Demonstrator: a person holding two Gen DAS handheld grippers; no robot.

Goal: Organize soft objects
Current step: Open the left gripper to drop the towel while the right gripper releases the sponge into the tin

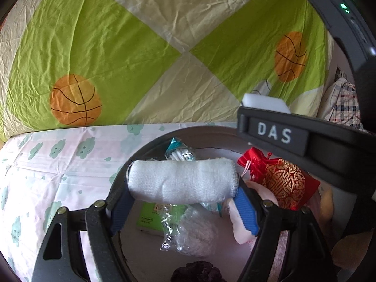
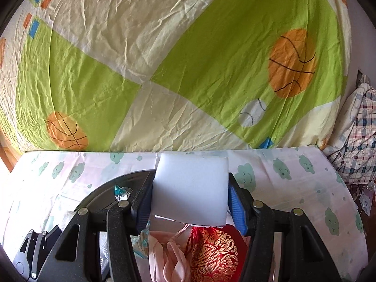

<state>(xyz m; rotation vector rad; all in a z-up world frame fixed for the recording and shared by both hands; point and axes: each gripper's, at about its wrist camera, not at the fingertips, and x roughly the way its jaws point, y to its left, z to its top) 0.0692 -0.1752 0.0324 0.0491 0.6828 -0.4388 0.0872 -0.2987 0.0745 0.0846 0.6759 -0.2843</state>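
My left gripper [image 1: 183,195] is shut on a rolled white towel [image 1: 182,181], held crosswise above a round dark basin [image 1: 150,138]. In the basin lie a red and gold pouch [image 1: 282,181], a pack of cotton swabs [image 1: 181,152], a green packet [image 1: 152,218], crinkled plastic bags [image 1: 188,237], a pink cloth [image 1: 242,230] and a dark fuzzy item [image 1: 197,272]. My right gripper [image 2: 190,202] is shut on a white sponge block [image 2: 191,188], also over the basin rim [image 2: 110,185], with the red pouch [image 2: 216,251] and pink cloth [image 2: 164,258] below it. The right gripper's body [image 1: 275,134] crosses the left wrist view.
The basin sits on a white sheet with green cloud prints [image 2: 293,188]. Behind it rises a green and cream quilt with basketball prints [image 2: 188,70]. A checked cloth [image 2: 362,136] hangs at the right edge. The left gripper's body [image 2: 35,253] shows at lower left.
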